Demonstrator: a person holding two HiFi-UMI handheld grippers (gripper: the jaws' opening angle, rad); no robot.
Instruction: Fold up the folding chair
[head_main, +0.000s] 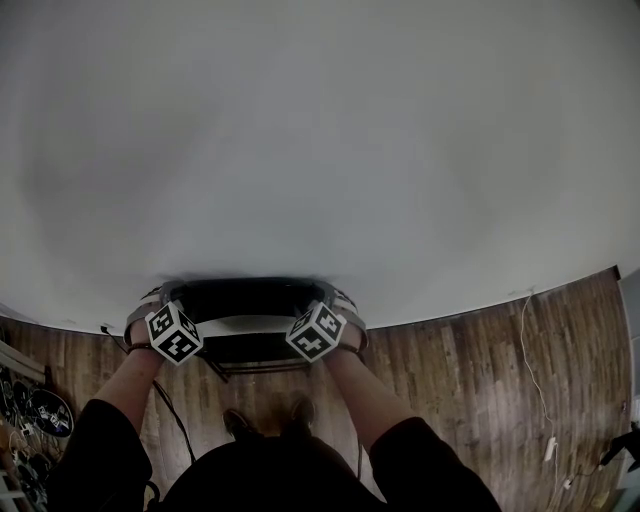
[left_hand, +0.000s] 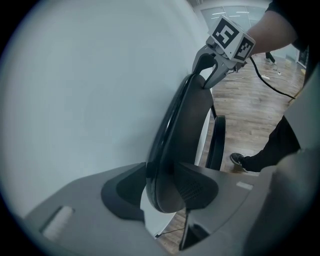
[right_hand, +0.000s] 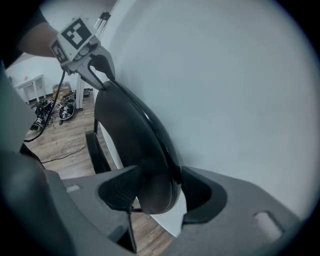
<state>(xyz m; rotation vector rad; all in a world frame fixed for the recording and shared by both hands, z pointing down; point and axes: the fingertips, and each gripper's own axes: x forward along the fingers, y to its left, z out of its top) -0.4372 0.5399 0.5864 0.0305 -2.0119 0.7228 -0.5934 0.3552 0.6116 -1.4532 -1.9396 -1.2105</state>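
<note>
Reaching forward and down, the person's two bare forearms run almost side by side from black sleeves to the chair. The left gripper (head_main: 158, 312) and the right gripper (head_main: 335, 318) both tilt steeply downward, each with one marker cube (head_main: 173, 333) facing up.

The one folding chair (head_main: 245, 300) stands right in front of the person's two shoes (head_main: 240, 422), close against the white wall (head_main: 320, 150) on the wood floor (head_main: 450, 370). Its black backrest (left_hand: 182, 130) stands nearly upright and edge-on. The long top edge runs left to right, spanning from one gripper to the other. Lower down, a dark panel (left_hand: 217, 142) also stands steeply.

Each gripper holds one end of that top edge. The left gripper's jaws sit at a middling width, with pads against both faces of the backrest. The right gripper's jaws clamp the opposite end the same way.
</note>
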